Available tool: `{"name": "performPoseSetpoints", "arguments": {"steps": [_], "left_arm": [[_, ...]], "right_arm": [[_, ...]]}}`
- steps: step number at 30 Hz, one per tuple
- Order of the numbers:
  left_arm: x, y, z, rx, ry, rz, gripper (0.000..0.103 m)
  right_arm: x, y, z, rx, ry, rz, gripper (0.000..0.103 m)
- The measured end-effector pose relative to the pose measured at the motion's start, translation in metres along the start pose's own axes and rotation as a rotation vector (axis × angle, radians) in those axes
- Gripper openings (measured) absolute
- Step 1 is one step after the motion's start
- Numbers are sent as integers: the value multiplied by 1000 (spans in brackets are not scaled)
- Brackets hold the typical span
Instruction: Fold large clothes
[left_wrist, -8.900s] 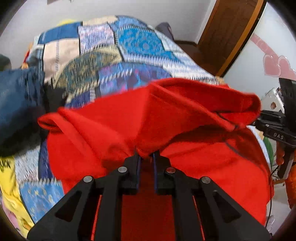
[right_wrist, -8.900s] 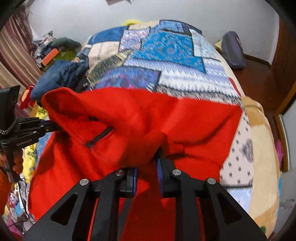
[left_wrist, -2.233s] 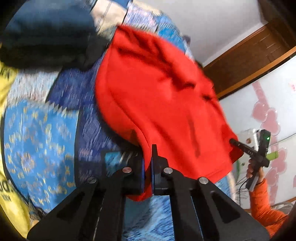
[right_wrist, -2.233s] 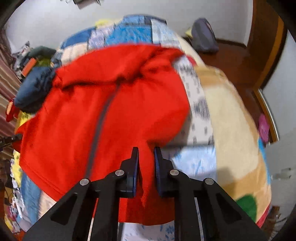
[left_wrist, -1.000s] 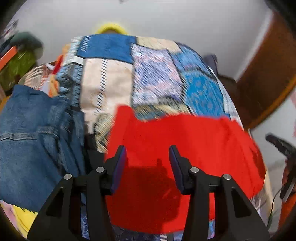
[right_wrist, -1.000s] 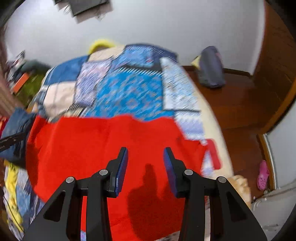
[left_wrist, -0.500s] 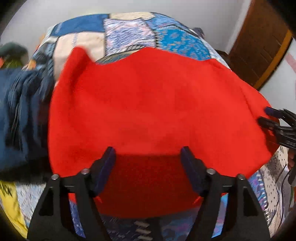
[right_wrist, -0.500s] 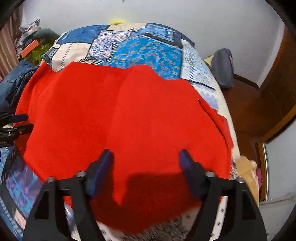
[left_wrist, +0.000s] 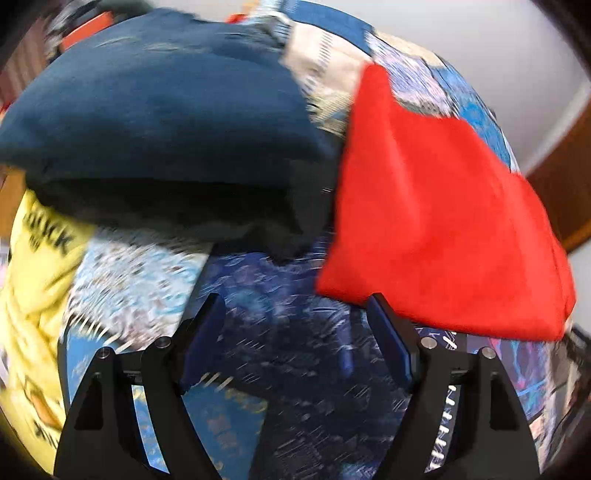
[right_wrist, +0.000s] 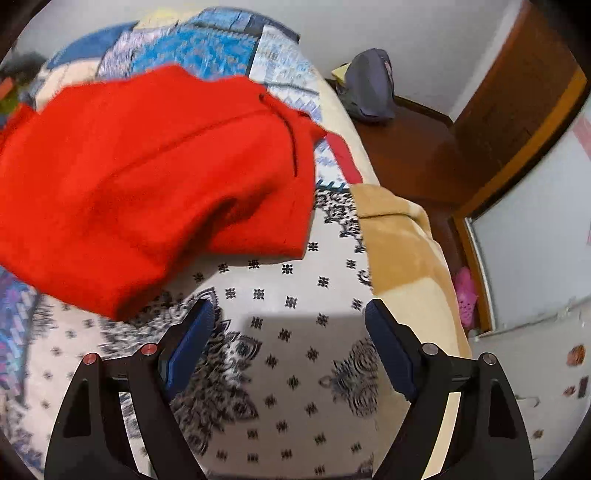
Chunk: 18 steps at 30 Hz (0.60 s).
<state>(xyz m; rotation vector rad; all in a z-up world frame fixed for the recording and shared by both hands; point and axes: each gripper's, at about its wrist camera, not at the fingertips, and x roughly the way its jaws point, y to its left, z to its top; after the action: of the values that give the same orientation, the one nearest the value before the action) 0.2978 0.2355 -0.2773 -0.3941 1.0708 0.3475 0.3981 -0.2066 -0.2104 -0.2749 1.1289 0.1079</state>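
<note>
Both grippers, left gripper (left_wrist: 295, 332) opening and right gripper (right_wrist: 288, 328), are hovering with fingers apart and empty, leaving the folded red garment (right_wrist: 147, 177) lying upper left on the bed (right_wrist: 295, 350).

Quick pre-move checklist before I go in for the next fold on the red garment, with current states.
1. Left claw empty, opening over the bedspread: ok.
2. Right claw open and empty: ok.
3. Red garment lying released on the patchwork bedspread: ok.
4. Garment folded flat: not ok, its near edge looks bunched in the right wrist view.
5. Dark blue clothes pile clear of the garment: cannot tell, they meet in the blurred left wrist view.
</note>
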Motion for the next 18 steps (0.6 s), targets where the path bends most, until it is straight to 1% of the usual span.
{"name": "performPoseSetpoints", "arguments": {"steps": [2,4,6,9,12,15,16,18], "left_arm": [[-9,7,-3,-51,-3,-40,78],[-16,5,-7,-72,-3,-80,78],[-22,-3,-11,-75,-5,-124,78],[-24,-19,-16,-77,13,-215,78],[-16,-35,-19,-102,57,-329,78],[2,-43,-17,-161,104,-423,78],[8,-43,-17,-188,116,-445,78],[13,-39,-18,-236,98,-457,78]], "right_arm": [[-15,0,3,12,-29,21,80],[-27,3,7,16,-60,40,80],[-40,8,14,19,-96,66,80],[-55,20,21,13,-136,112,81],[-59,31,25,-2,-169,150,82],[-62,47,28,-28,-189,176,82],[-61,52,30,-37,-190,185,82],[-58,61,33,-47,-191,204,82]]}}
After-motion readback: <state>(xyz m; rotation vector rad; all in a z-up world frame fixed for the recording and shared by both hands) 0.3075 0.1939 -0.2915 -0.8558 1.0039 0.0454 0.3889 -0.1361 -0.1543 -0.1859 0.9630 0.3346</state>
